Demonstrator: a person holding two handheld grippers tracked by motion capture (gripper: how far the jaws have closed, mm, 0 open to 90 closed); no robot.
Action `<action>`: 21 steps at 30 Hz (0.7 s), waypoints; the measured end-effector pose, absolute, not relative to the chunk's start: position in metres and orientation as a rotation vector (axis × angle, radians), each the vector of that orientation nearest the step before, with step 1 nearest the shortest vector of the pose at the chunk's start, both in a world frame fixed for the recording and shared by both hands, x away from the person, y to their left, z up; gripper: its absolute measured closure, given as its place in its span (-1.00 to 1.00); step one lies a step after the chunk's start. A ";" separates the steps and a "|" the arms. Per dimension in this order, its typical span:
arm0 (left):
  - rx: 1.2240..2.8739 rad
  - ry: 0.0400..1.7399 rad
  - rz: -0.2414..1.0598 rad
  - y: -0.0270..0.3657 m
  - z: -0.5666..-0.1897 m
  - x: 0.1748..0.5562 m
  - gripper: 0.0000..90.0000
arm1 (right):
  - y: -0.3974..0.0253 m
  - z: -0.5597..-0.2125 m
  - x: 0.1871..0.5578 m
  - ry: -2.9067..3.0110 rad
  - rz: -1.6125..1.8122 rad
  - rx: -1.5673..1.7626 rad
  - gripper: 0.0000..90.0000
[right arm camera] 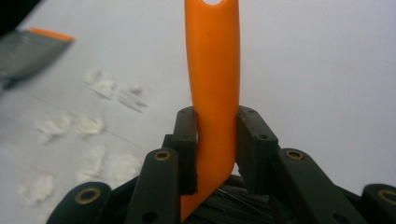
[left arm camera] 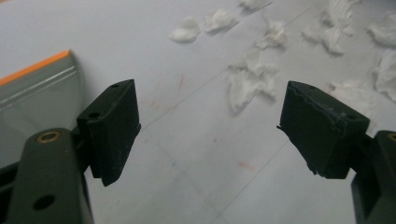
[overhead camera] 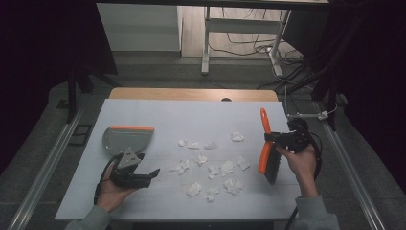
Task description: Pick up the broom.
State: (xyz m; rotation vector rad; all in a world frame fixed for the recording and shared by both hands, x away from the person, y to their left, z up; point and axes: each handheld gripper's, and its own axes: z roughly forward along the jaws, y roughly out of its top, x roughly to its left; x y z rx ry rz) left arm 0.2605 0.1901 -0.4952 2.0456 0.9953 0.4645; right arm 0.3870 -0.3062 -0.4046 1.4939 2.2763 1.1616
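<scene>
An orange-handled brush (overhead camera: 266, 148) with dark bristles is held over the right part of the white table (overhead camera: 143, 112), my right gripper (overhead camera: 274, 139) shut on its handle (right arm camera: 212, 84). Several crumpled white paper scraps (overhead camera: 210, 167) lie scattered mid-table. A grey dustpan (overhead camera: 125, 138) with an orange edge lies flat at the left. My left gripper (overhead camera: 152, 174) sits just in front of the dustpan, open with nothing between its jaws; scraps (left arm camera: 250, 79) lie ahead of it and the dustpan (left arm camera: 37, 93) at its left.
A wooden strip (overhead camera: 191, 94) borders the table's far edge. Metal rails run along both sides of the table. Beyond stand a white desk frame (overhead camera: 207, 43) and cables on the floor.
</scene>
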 end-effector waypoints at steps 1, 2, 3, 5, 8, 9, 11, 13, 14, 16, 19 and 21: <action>2.047 0.978 0.464 0.182 -0.492 0.264 -0.54 | -0.304 -0.404 0.387 2.278 1.189 1.479 0.58; 2.047 0.978 0.464 0.182 -0.492 0.264 -0.54 | -0.302 -0.403 0.386 2.277 1.208 1.464 0.58; 2.046 0.956 0.466 0.174 -0.488 0.267 -0.54 | -0.300 -0.402 0.385 2.280 1.224 1.449 0.58; 2.041 0.935 0.470 0.166 -0.483 0.270 -0.54 | -0.295 -0.401 0.384 2.276 1.263 1.424 0.58; 2.034 0.900 0.464 0.153 -0.478 0.273 -0.54 | -0.290 -0.398 0.383 2.279 1.317 1.398 0.58; 2.034 0.900 0.464 0.153 -0.478 0.273 -0.54 | -0.288 -0.398 0.382 2.273 1.337 1.389 0.58; 2.037 0.879 0.455 0.144 -0.474 0.276 -0.54 | -0.287 -0.398 0.382 2.275 1.342 1.388 0.58; 2.037 0.842 0.435 0.130 -0.470 0.279 -0.54 | -0.282 -0.398 0.382 2.271 1.382 1.373 0.58; 2.038 0.829 0.429 0.126 -0.468 0.280 -0.53 | -0.280 -0.398 0.383 2.274 1.392 1.370 0.58; 2.037 0.817 0.420 0.121 -0.467 0.280 -0.53 | -0.276 -0.398 0.382 2.268 1.415 1.359 0.58; 2.009 0.778 0.340 0.107 -0.463 0.282 -0.54 | -0.270 -0.399 0.383 2.273 1.445 1.353 0.58; 2.011 0.770 0.342 0.104 -0.462 0.282 -0.53 | -0.265 -0.400 0.383 2.272 1.438 1.344 0.58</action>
